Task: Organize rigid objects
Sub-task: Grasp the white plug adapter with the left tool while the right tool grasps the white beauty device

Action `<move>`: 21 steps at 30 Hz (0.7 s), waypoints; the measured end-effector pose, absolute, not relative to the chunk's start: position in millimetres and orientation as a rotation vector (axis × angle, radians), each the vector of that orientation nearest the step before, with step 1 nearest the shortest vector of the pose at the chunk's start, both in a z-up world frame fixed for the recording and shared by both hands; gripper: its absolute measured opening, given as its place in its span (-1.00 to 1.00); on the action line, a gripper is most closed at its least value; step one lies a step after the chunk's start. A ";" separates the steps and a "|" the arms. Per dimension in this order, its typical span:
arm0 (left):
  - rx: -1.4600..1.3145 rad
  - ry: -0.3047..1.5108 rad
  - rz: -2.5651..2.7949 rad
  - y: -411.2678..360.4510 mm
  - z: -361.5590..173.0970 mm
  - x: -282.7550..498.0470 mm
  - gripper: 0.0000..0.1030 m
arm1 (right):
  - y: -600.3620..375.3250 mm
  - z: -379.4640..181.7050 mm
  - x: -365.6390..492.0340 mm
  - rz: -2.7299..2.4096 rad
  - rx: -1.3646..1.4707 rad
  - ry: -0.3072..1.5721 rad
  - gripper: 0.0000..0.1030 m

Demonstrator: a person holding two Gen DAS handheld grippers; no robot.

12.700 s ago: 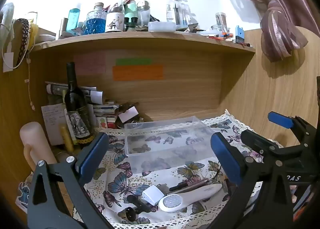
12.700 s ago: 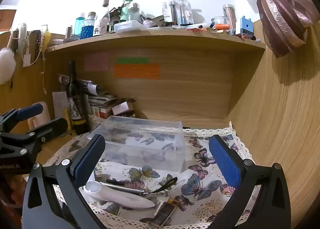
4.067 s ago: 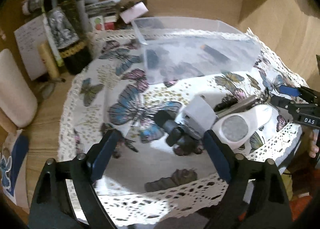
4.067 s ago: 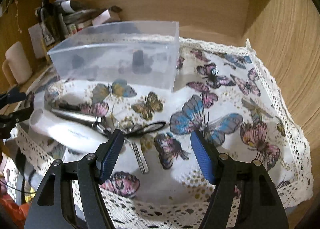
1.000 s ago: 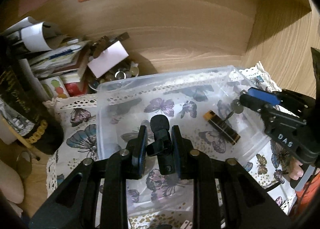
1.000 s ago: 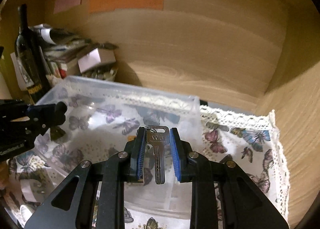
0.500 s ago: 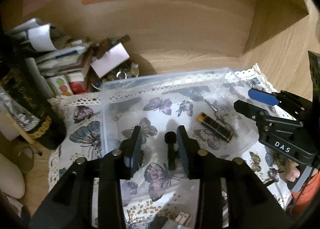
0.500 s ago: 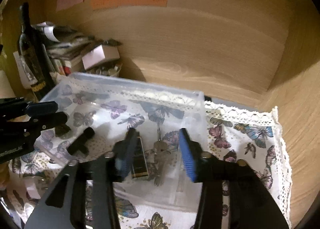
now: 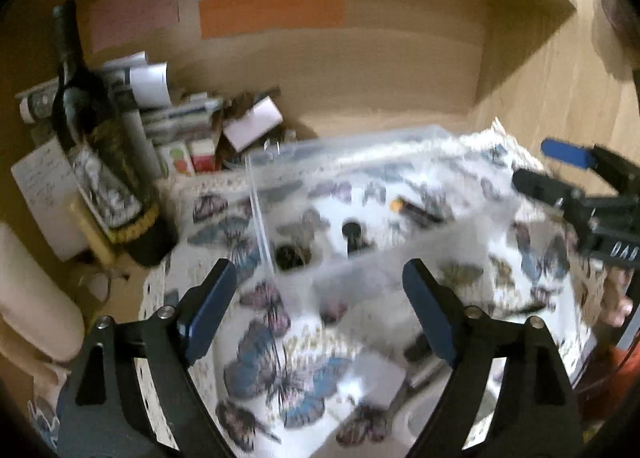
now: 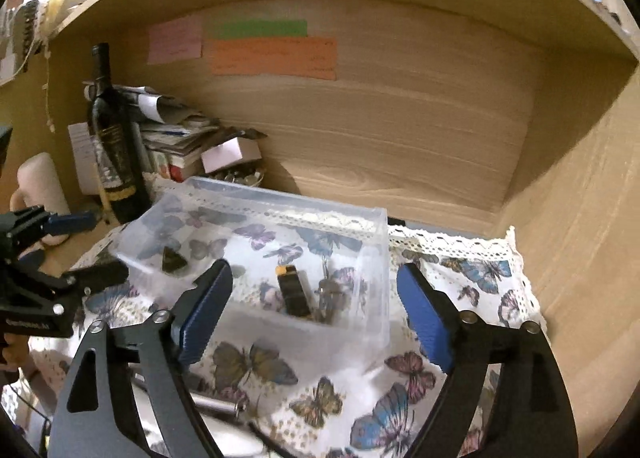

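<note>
Blue pads on our left claw (image 9: 316, 310) stand wide apart with nothing between them, and our right claw (image 10: 314, 308) is spread the same way, also empty, both held above the near wall of the clear plastic box (image 10: 376, 278) that sits toward the back of the butterfly cloth (image 10: 472, 270) covering the bench. Inside the box, the right view shows a dark lighter (image 10: 294, 292) beside a bunch of keys (image 10: 330, 294) near its right wall. We judge the main risk to be a low claw catching the thin box rim and dragging or tipping it, spilling what is sorted; the lace cloth could also snag and slide. Our left view, badly blurred, adds a black knobbed piece (image 9: 352, 234) in the box and the white items (image 9: 372, 374) waiting at the bench's near edge; only the right view gives the keys clearly.
</note>
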State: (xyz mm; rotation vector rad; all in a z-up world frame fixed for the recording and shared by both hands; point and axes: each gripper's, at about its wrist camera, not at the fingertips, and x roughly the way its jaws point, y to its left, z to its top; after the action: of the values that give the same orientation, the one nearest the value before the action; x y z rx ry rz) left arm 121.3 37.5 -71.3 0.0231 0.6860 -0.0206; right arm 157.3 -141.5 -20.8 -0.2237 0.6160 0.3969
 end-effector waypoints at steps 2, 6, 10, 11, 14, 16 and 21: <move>0.027 0.708 -0.029 37.8 -80.5 115.3 0.66 | -144.6 -26.7 149.4 0.395 -0.221 0.632 0.62; 0.019 0.766 -0.038 42.1 -102.3 106.4 0.66 | -148.2 -41.3 135.4 0.414 -0.211 0.673 0.62; -0.018 0.826 -0.082 44.8 -121.3 104.2 0.67 | -149.8 -57.1 122.0 0.415 -0.214 0.714 0.62; -0.030 0.835 -0.097 44.6 -123.7 104.2 0.67 | -150.3 -60.9 119.4 0.416 -0.209 0.727 0.62; -0.038 0.852 -0.113 40.0 -127.5 105.0 0.66 | -150.6 -67.4 114.0 0.415 -0.207 0.742 0.62; -0.034 0.867 -0.122 35.3 -132.0 107.8 0.59 | -149.7 -70.0 109.6 0.427 -0.207 0.753 0.62; -0.056 0.906 -0.159 34.1 -136.5 112.8 -0.20 | -144.9 -74.5 98.1 0.479 -0.222 0.776 0.63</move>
State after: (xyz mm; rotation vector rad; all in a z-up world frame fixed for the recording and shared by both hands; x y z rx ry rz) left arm 112.8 34.1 -136.5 -0.0557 0.9057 -0.1587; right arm 98.1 -144.9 -74.5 -0.2215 0.7759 0.4791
